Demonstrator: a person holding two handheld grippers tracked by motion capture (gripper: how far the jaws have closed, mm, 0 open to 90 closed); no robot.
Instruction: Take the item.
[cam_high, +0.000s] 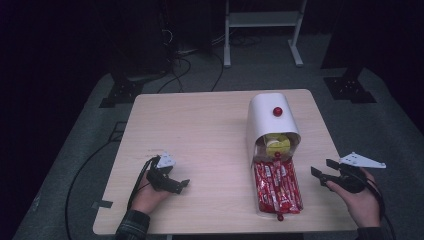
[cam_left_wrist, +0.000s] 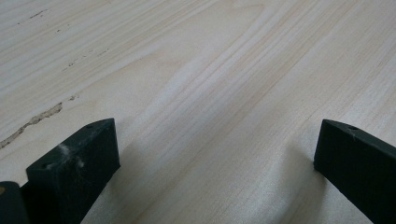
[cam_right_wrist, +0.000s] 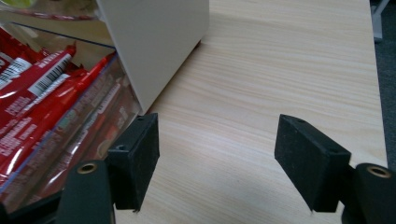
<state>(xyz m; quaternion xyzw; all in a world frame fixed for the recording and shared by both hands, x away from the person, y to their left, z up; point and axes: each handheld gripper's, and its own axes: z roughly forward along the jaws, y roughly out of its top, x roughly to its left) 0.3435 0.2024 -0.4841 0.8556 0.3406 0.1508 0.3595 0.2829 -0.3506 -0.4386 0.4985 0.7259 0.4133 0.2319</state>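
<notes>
Left to right across a light wooden table (cam_high: 200, 130). At the near left, the person's left hand (cam_high: 147, 197) holds the left gripper (cam_high: 181, 186) low over the tabletop, its jaws spread wide and pointing right; in the left gripper view the two black jaws stand well apart with bare wood grain between them and nothing held.

Right of centre stands a white container (cam_high: 267, 120) with a rounded top and a red knob (cam_high: 277, 111) on its upper face. Its near end is open, and yellow items (cam_high: 276, 144) lie inside the opening. A clear drawer (cam_high: 278, 186) extends from it toward the near edge, packed with red snack packets (cam_high: 275, 182); a small red knob (cam_high: 280, 217) marks the drawer's near end.

At the near right, off the table's right edge, the right hand (cam_high: 362, 200) holds the right gripper (cam_high: 320, 172) with its grey three-cornered plate (cam_high: 362, 161) on top. Its jaws are parted, empty, and aimed left toward the drawer. In the right gripper view, one jaw lies just beside the clear drawer wall (cam_right_wrist: 70, 140) and the white container's corner (cam_right_wrist: 154, 42); whether it touches cannot be told.
</notes>
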